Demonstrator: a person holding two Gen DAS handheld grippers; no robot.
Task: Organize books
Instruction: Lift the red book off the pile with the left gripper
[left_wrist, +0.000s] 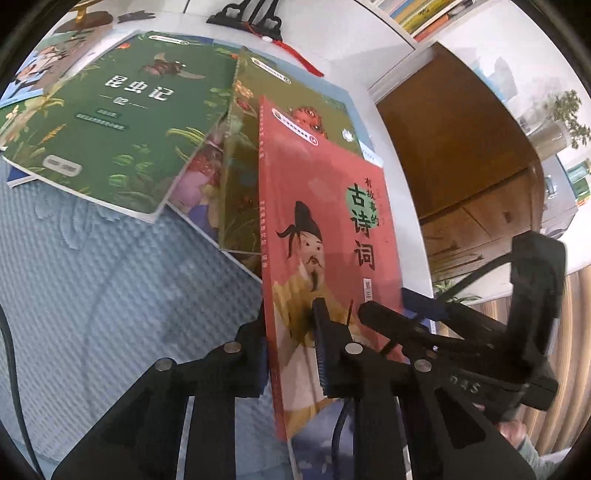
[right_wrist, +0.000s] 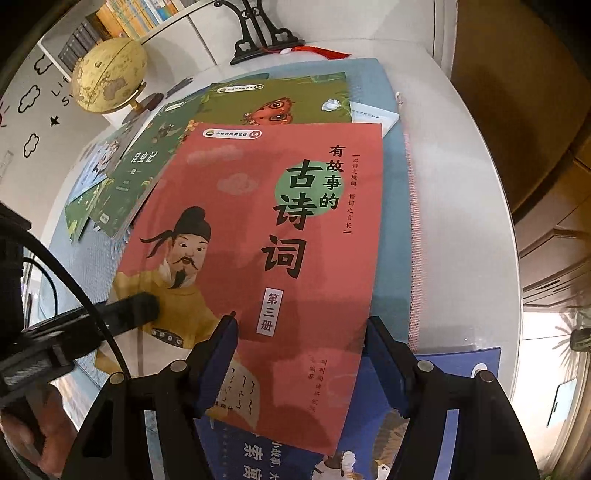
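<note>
Pinching red book at its near spine edge: left gripper, clamped, book lifted over blue mat. Right gripper: fingers apart, astride cover, touching nothing. Risk: thin edge grip; book may sag or slip.

Even indoor light, glare at right edges, strong fisheye bending.

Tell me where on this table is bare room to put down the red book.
Free: the blue mat in front of the green book, and the white table strip right of the mat. Crowded: the far side, with overlapping books, the globe and a black stand.
</note>
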